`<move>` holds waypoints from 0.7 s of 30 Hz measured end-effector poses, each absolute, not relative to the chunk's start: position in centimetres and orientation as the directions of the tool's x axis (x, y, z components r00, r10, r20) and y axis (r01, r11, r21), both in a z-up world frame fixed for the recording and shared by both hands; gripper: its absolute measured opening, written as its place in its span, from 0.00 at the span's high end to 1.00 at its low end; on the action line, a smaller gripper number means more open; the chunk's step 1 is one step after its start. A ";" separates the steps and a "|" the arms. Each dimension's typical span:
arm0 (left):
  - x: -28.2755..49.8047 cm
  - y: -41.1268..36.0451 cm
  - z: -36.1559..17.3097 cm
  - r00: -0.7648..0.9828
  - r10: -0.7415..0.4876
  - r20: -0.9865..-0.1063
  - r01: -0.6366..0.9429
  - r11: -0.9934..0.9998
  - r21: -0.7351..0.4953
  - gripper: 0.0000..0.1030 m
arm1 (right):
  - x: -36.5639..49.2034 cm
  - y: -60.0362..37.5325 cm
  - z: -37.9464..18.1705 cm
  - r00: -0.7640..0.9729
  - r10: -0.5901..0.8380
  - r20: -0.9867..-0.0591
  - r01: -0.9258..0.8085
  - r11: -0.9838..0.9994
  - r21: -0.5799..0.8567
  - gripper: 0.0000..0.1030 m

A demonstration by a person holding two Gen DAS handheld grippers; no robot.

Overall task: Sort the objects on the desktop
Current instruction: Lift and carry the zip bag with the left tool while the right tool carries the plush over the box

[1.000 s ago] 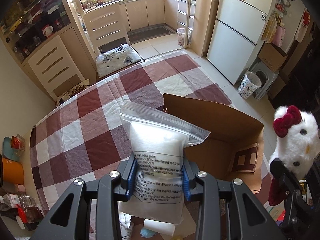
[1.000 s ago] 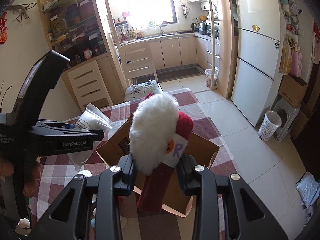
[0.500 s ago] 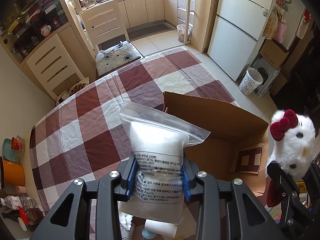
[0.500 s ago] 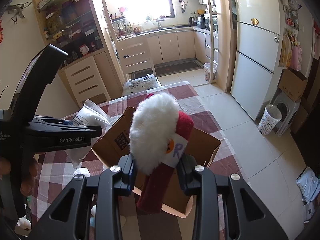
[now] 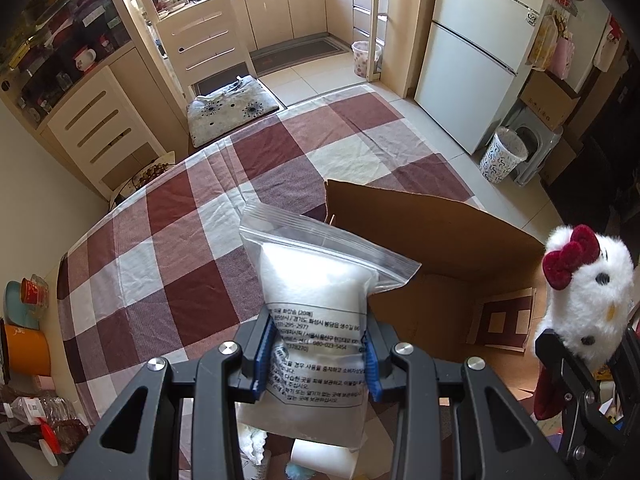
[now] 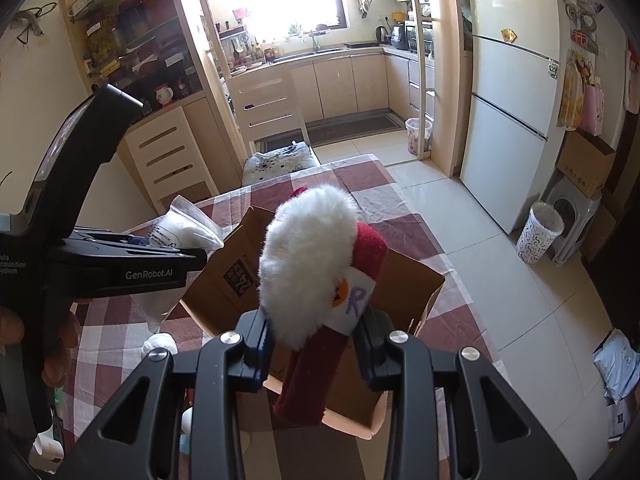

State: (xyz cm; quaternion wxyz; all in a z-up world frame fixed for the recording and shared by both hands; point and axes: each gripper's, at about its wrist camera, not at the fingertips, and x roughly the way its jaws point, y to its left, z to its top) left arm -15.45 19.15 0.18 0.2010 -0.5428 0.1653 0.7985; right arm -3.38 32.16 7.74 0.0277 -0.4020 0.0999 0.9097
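Both tongs are loaded: the left tongs [image 5: 316,354] pinch a zip bag [image 5: 316,300] of white filling, the right tongs [image 6: 316,344] squeeze a white plush toy [image 6: 308,260] with a red bow. Each hangs in the air above the checked table [image 5: 160,264], the bag just left of the open cardboard box [image 5: 440,248], the toy over its near edge. Nothing looks dropped in yet; what shows of the box floor seems bare. A few small white things [image 6: 160,344] lie on the near table, so I judge the sorting barely under way
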 end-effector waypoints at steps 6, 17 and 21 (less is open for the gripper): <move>-15.4 19.4 -0.1 -0.323 0.142 -0.936 -0.508 -0.860 0.045 0.64 | -3.4 32.2 7.7 -0.675 -0.030 -0.737 -0.130 -0.979 0.159 0.66; -15.1 19.7 -0.2 -0.320 0.137 -0.938 -0.518 -0.854 0.052 0.64 | -3.4 32.2 7.7 -0.677 -0.035 -0.736 -0.124 -0.979 0.160 0.66; -15.1 19.8 -0.4 -0.315 0.131 -0.940 -0.522 -0.851 0.056 0.64 | -3.3 32.2 7.7 -0.675 -0.041 -0.737 -0.117 -0.980 0.162 0.66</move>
